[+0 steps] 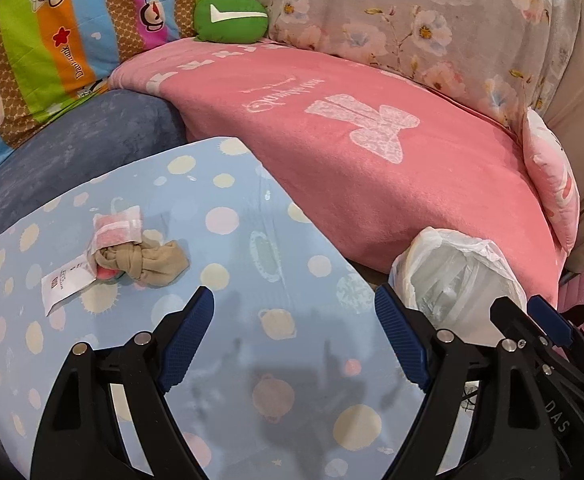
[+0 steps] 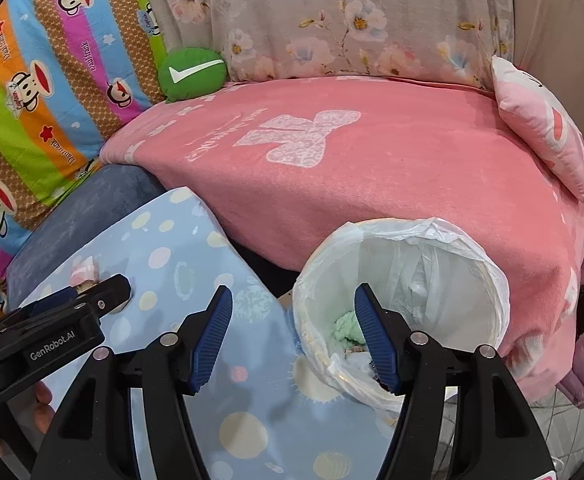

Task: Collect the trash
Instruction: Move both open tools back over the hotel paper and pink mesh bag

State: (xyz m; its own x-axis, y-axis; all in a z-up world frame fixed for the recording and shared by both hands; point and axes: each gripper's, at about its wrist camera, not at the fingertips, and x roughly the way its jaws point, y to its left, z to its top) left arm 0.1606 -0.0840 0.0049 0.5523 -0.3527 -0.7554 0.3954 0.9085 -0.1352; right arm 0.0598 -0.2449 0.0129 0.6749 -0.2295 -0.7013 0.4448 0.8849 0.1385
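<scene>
Left gripper (image 1: 294, 336): jaws wide apart, nothing between them, hanging over the blue dotted worktop (image 1: 227, 240). Right gripper (image 2: 294, 340): jaws apart, empty; its left finger is over the worktop edge, its right finger over the mouth of the trash bin (image 2: 488, 276). The bin stands just beside the worktop's right edge, lined with a white plastic bag; a pale green crumpled piece (image 2: 346, 326) and other scraps lie at the bottom. In the left wrist view, trash remaining on the worktop sits left of and beyond the left jaws, apart from them: a knotted beige stocking (image 1: 153, 262), a pink-and-white packet (image 1: 115, 228) lying partly on it, and a white printed slip (image 1: 65, 284) touching the cluster on its near-left side. A small red-green item under the stocking is too hidden to identify. Beyond the worktop: pink blanket with a bow print (image 1: 372, 140) over a sofa, a green round cushion with a white tick (image 1: 231, 16), a striped monkey-print cloth (image 1: 51, 40) and a floral cloth (image 1: 432, 20) behind. A small pink pillow (image 2: 540, 120) lies at the blanket's right end.
</scene>
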